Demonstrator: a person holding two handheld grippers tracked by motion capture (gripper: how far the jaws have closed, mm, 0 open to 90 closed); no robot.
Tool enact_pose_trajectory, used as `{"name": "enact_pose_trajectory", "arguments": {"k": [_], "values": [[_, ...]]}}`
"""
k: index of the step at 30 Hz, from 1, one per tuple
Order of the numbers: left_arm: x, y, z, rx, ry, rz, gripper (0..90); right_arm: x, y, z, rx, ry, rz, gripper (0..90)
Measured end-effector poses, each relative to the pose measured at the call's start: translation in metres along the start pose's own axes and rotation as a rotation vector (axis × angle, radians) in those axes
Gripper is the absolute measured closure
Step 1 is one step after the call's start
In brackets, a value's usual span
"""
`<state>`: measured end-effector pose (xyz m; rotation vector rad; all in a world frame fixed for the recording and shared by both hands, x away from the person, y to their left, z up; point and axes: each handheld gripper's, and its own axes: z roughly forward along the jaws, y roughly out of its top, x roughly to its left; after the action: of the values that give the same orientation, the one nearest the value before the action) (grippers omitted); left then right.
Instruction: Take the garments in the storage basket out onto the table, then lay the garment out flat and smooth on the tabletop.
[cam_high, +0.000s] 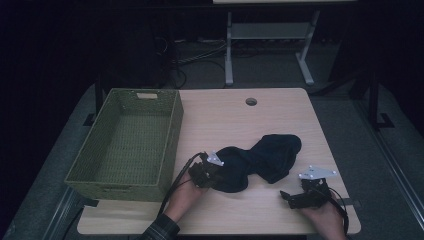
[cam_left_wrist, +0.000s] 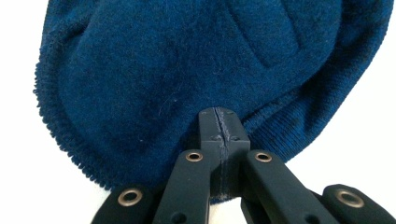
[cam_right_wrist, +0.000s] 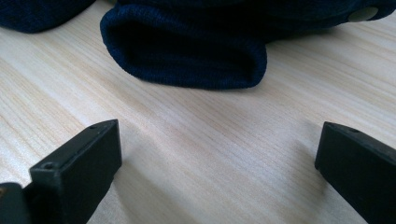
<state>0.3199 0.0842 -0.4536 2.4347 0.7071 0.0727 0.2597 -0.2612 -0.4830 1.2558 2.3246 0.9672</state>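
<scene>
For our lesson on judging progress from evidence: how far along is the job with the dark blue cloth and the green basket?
Done: the left gripper has shut on the near edge of the dark blue cloth, which lies on the table. In hand: that grip, with the right gripper open on bare wood just short of the cloth. Probably left: lifting the cloth into the green basket, which holds nothing.

Dark cloth (cam_high: 260, 157) crumpled mid-table (cam_high: 235, 120). Left gripper (cam_high: 210, 176) at its near-left edge, right gripper (cam_high: 289, 196) resting just short of it. Green basket (cam_high: 170, 135) at left.
</scene>
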Motion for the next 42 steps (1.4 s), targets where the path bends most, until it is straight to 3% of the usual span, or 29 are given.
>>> {"name": "enact_pose_trajectory", "arguments": {"k": [5, 9, 13, 19, 30, 35, 38, 40, 42], "values": [[0.000, -0.003, 0.000, -0.027, -0.001, -0.010, 89.8, 0.000, 0.000, -0.001, 0.006, -0.005, 0.001, 0.3], [0.000, -0.003, 0.000, -0.015, 0.001, 0.004, 89.9, -0.002, 0.002, -0.007, 0.004, 0.008, 0.012, 6.0], [0.004, -0.004, 0.000, -0.037, -0.029, -0.029, 89.8, -0.008, 0.010, -0.022, -0.030, 0.003, 0.015, 13.3], [0.010, -0.006, 0.000, -0.042, -0.068, -0.055, 89.8, -0.015, 0.021, -0.033, -0.057, 0.003, 0.011, 15.7], [0.009, -0.005, 0.000, -0.038, -0.059, -0.055, 89.8, -0.025, 0.040, -0.038, -0.096, 0.010, 0.016, 25.3], [0.008, -0.004, 0.000, -0.033, -0.052, -0.049, 89.8, -0.030, 0.053, -0.037, -0.123, -0.001, 0.002, 34.2], [0.007, -0.004, 0.000, -0.033, -0.045, -0.042, 89.8, -0.033, 0.062, -0.031, -0.122, 0.000, -0.014, 49.0], [0.006, -0.004, 0.000, -0.032, -0.045, -0.040, 89.9, -0.033, 0.063, -0.030, -0.119, 0.002, -0.012, 51.6], [0.005, -0.004, 0.000, -0.029, -0.037, -0.034, 89.9, -0.035, 0.068, -0.026, -0.111, -0.002, -0.023, 65.9]]}}
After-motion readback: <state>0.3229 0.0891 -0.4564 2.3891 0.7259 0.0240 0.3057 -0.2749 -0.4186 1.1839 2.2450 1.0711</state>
